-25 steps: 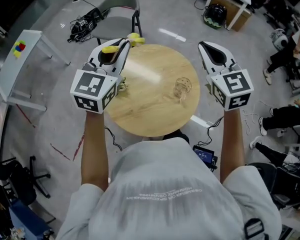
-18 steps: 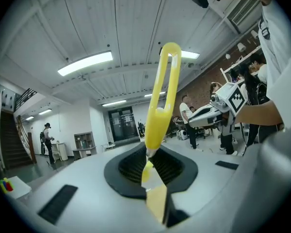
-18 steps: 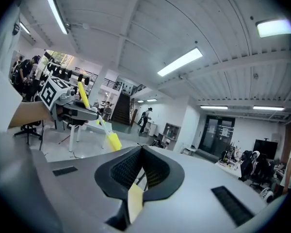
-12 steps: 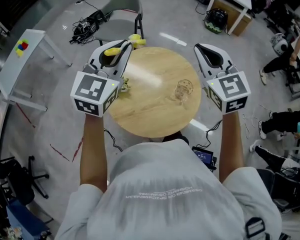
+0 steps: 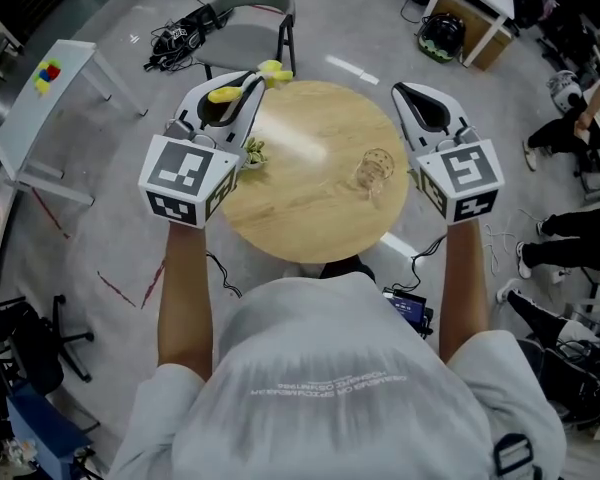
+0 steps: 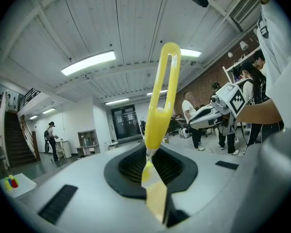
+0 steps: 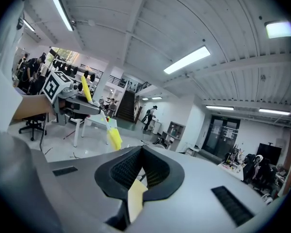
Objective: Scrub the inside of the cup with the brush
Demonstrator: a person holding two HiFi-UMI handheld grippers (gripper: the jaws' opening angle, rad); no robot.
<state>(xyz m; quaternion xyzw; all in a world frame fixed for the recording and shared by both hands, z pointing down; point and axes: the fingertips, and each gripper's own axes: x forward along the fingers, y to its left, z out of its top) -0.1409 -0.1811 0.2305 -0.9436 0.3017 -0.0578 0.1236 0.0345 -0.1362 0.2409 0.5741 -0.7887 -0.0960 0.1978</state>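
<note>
Grips the yellow brush [image 6: 164, 91] in the left tongs [image 5: 246, 90] at upper left of the head view, jutting past the tips. Holds the right tongs [image 5: 410, 95] closed on nothing at upper right. Touches the clear cup [image 5: 372, 171] with neither: on the round desk [image 5: 300, 223], right of centre.

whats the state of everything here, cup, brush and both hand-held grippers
left hand-held gripper: shut on the brush, held up beside the table
right hand-held gripper: shut, nothing between the jaws
brush: clamped in the left jaws, in the air, not in the cup
cup: on the round table, apparently upright, not held or touched
</note>
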